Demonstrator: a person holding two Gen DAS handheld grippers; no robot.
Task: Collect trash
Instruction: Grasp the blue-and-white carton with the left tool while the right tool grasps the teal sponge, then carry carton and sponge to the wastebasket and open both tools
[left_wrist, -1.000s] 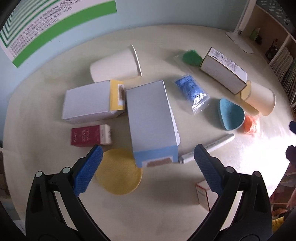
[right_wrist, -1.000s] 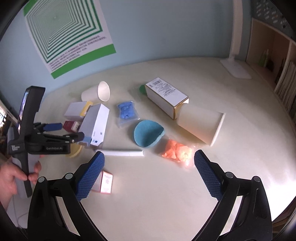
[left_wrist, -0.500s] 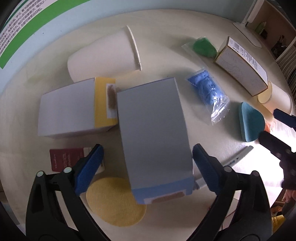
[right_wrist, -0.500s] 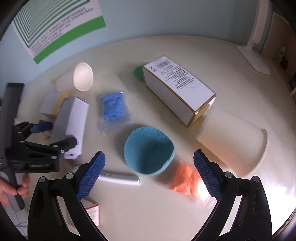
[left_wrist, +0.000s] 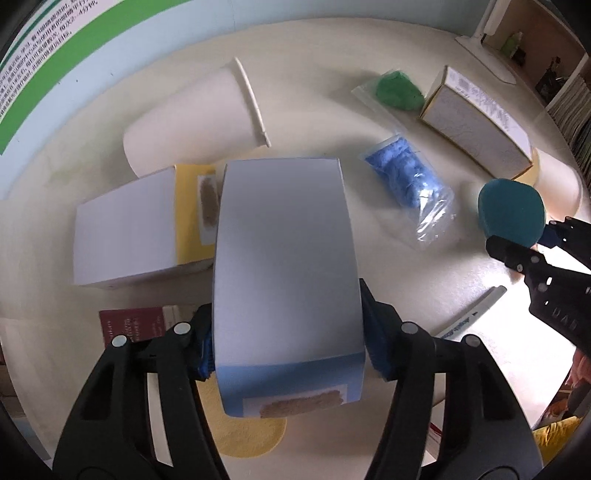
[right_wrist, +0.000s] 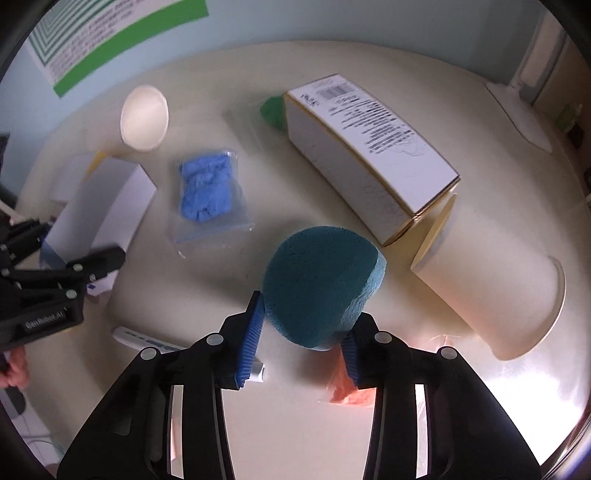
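Two items gripped: left gripper (left_wrist: 290, 354) fingers clamp the sides of the grey-blue box (left_wrist: 286, 266), right gripper (right_wrist: 301, 341) fingers pinch the teal sponge (right_wrist: 319, 286), raised off the counter (right_wrist: 229, 413). Bagged blue trash (right_wrist: 207, 194) lies between box and sponge; beyond the sponge, a barcode carton (right_wrist: 369, 147) touches a tipped paper cup (right_wrist: 491, 299).

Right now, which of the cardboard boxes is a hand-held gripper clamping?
The blue-ended white box, clamped by the left hand-held gripper; the yellow-ended box and barcode box lie untouched.
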